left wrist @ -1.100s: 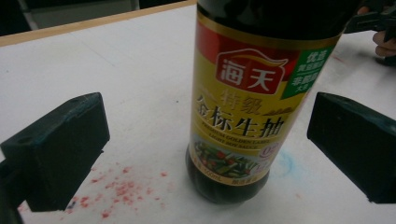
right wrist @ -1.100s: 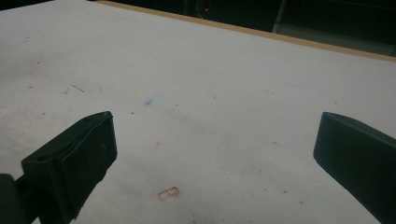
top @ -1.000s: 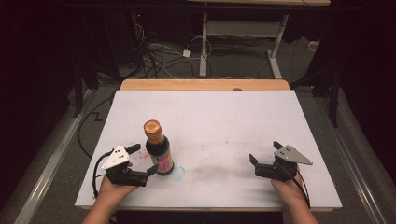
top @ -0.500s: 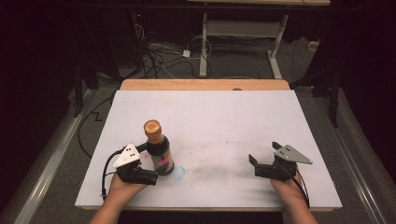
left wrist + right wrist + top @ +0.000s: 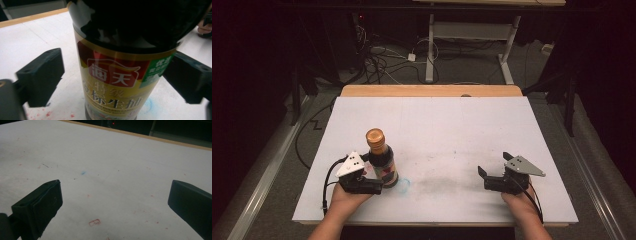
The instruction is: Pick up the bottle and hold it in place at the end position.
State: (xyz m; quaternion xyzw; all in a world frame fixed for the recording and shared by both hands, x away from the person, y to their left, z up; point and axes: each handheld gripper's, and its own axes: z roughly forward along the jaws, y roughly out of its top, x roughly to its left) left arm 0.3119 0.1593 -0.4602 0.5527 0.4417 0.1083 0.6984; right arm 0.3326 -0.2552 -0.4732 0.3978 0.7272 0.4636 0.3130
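A dark sauce bottle with a copper cap and a gold and red label stands upright near the front left of the white tabletop. My left gripper reaches around its lower body from the left. In the left gripper view the jaws flank the label and have just been closing. A gap still shows between the left jaw and the bottle, while the right jaw is at its edge. My right gripper rests open at the front right, with bare table between its jaws.
A wooden strip borders the table's far edge. Beyond it, cables and desk legs stand on the floor. A faint blue smudge marks the board beside the bottle's base.
My left gripper has slid to the right toward the bottle, so its jaws now sit on either side of it. The bottle and the right gripper have stayed put.
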